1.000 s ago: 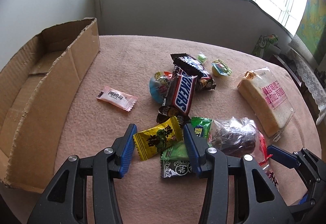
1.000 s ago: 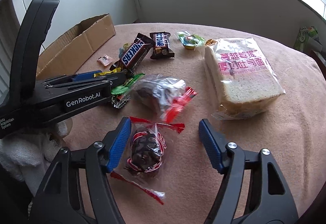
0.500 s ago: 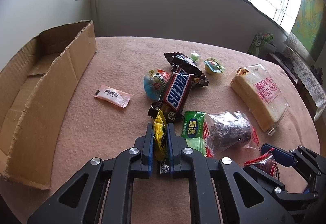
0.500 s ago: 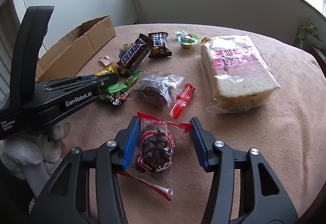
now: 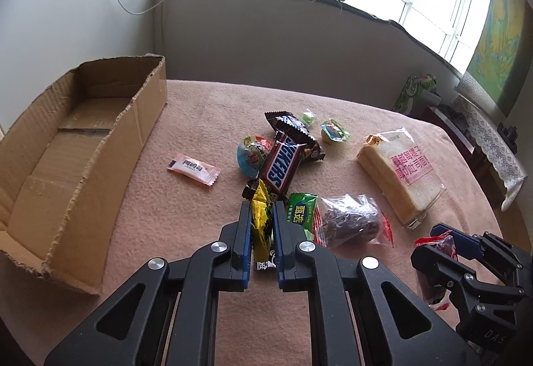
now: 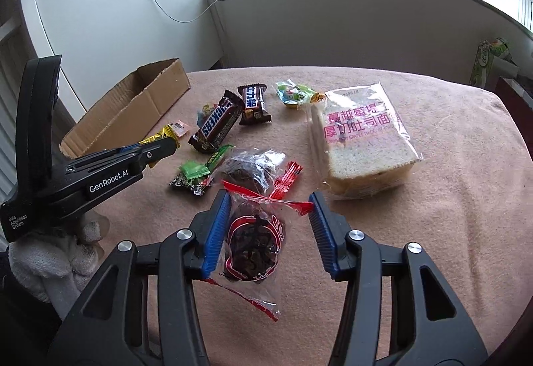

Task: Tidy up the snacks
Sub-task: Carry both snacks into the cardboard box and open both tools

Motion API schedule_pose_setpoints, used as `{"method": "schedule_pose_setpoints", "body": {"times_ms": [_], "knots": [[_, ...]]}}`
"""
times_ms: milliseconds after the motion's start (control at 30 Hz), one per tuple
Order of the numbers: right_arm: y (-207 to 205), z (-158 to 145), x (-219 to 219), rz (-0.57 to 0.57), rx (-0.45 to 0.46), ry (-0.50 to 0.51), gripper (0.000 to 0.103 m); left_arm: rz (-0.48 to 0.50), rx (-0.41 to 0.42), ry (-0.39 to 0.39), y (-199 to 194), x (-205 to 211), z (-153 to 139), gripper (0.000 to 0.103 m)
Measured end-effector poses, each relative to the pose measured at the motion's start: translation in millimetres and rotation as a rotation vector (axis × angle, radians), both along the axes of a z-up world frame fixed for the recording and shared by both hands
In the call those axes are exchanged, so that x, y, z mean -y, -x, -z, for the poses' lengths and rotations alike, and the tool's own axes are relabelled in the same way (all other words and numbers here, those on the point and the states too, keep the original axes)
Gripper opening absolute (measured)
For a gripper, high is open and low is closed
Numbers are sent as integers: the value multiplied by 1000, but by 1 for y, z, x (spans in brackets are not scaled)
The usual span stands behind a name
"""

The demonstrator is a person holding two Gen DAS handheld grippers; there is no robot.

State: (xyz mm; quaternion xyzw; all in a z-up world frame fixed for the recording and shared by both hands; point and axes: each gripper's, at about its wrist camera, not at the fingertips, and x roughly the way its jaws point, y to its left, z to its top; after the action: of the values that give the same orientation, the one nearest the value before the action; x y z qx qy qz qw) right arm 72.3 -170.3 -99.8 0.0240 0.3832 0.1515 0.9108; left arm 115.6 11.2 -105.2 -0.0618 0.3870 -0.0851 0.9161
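My left gripper [image 5: 262, 209] is shut on a yellow candy packet [image 5: 261, 216] and holds it above the pink tablecloth; it shows from the side in the right wrist view [image 6: 160, 141]. My right gripper [image 6: 268, 216] stands open around a clear red-trimmed bag of dark dried fruit [image 6: 253, 242], its left pad touching the bag, its right pad apart from it. A Snickers bar [image 5: 281, 163], a green packet [image 5: 301, 212], a pink candy [image 5: 193, 169] and a bread loaf [image 5: 399, 171] lie on the table.
An open cardboard box [image 5: 76, 146] lies at the table's left side. A second clear bag of dark snack [image 5: 348, 221], a blue egg-shaped sweet [image 5: 248, 158] and a jelly cup [image 5: 331, 133] lie among the pile. The table edge curves off at right.
My left gripper has closed on the yellow packet and lifted it. My right gripper has narrowed around the dried-fruit bag and risen with the view.
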Motion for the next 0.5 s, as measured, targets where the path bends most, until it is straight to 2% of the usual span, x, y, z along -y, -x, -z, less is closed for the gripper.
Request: {"method": "schedule_pose_setpoints", "body": {"times_ms": [500], "knots": [[-21,-45,-44,-86,91,9,50,-104,115,33,23,-51,-46,10]]}}
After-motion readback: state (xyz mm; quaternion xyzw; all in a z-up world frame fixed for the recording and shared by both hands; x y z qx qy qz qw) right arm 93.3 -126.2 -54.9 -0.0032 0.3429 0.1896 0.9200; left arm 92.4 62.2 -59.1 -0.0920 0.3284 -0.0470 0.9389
